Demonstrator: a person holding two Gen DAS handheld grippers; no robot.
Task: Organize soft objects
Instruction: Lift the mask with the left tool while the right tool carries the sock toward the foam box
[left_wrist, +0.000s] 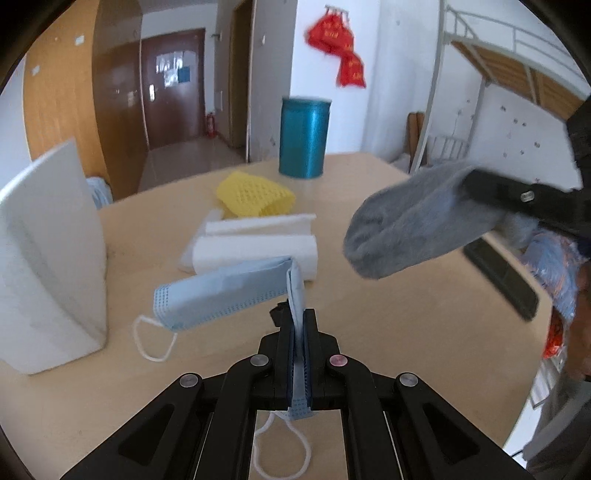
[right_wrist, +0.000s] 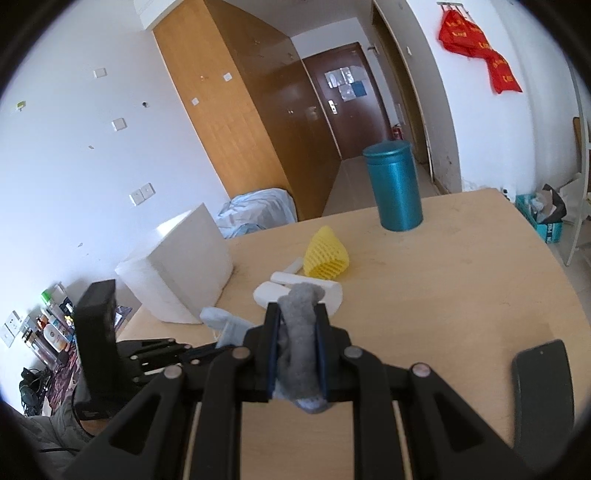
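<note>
Over the pale wooden worktop (left_wrist: 406, 332) I've got both tools loaded. My left gripper (left_wrist: 298, 325) is pinching a blue face mask (left_wrist: 225, 291) by one end, the rest of it flopping out to the left with its white ear loop dangling just above the surface. My right gripper (right_wrist: 297, 325) is squeezed onto a grey sock (right_wrist: 299, 332), held up in the air; from the left wrist camera that sock (left_wrist: 413, 229) hangs off to the right, clear of the wood.

On the surface ahead I see a stack of folded white cloths (left_wrist: 258, 243), and touching its far side a yellow foam net sleeve (left_wrist: 255, 195). Farther back, near the far edge, a teal cylindrical canister (left_wrist: 303, 138) stands upright. A white box (left_wrist: 51, 251) stands at the left side, near the cloths. A dark flat phone-like slab (right_wrist: 543, 391) lies at the right edge.

Round the room: white walls, a tall wooden wardrobe (right_wrist: 236, 122), a dark brown door (right_wrist: 340, 96) down a tiled corridor with papers stuck on it, red cloth banners (left_wrist: 338, 48) hanging on the wall, and a white metal bunk bed frame (left_wrist: 498, 62) to the right.
</note>
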